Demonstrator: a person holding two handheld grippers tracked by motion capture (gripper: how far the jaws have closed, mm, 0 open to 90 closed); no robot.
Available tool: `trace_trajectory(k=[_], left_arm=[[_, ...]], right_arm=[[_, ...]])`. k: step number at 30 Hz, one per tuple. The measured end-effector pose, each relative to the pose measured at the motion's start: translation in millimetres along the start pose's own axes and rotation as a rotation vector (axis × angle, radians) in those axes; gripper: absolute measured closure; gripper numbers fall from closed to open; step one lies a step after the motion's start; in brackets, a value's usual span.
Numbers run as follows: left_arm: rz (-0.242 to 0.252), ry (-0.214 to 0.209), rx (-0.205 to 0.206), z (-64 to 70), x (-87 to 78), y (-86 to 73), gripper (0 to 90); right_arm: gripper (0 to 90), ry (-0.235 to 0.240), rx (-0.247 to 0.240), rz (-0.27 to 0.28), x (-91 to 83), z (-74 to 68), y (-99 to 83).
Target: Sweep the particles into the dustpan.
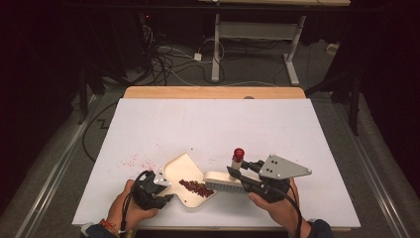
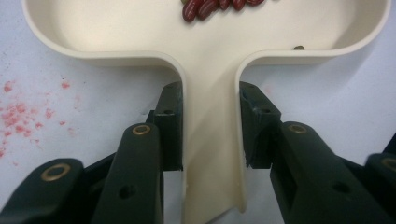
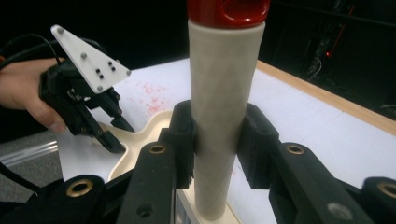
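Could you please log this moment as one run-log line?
left gripper: shut on dustpan handle | right gripper: shut on brush handle | red beans: in dustpan | brush bristles at pan mouth

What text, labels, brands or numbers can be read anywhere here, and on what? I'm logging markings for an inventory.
None can be read: the cream plastic dustpan, the cream brush with the red-capped handle, the white table cover and the grey three-cornered plate all appear blank.

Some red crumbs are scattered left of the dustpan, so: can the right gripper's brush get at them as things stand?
Probably not directly: the dustpan, held by the left gripper, lies between the brush and the crumbs.
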State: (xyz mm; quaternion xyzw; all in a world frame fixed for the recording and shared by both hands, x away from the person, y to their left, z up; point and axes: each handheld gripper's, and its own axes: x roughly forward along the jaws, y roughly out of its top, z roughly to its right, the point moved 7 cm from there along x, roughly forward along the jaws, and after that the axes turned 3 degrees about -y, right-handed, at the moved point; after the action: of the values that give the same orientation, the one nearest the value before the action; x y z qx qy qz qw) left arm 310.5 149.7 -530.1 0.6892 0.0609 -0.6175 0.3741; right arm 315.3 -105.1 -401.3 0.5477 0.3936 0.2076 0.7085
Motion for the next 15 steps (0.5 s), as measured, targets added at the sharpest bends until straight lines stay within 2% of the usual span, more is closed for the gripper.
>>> trace_trajectory(k=[4,8,12,15], left_arm=[[0.004,-0.001,-0.005,0.1,0.2,-0.2,63.3],[0.006,-0.001,-0.008,0.1,0.4,-0.4,63.3],[0.009,-0.001,-0.014,0.1,0.6,-0.5,63.3],[0.014,0.000,-0.025,0.2,1.0,-0.5,63.3]], right_arm=[[69.7,-0.013,0.022,0.052,-7.6,6.3,5.8],[69.7,-0.069,0.032,0.089,-13.4,16.7,7.8],[69.6,-0.157,0.008,0.068,-8.7,23.3,-0.8],[69.6,-0.155,-0.009,0.026,-0.9,17.5,-9.2]])
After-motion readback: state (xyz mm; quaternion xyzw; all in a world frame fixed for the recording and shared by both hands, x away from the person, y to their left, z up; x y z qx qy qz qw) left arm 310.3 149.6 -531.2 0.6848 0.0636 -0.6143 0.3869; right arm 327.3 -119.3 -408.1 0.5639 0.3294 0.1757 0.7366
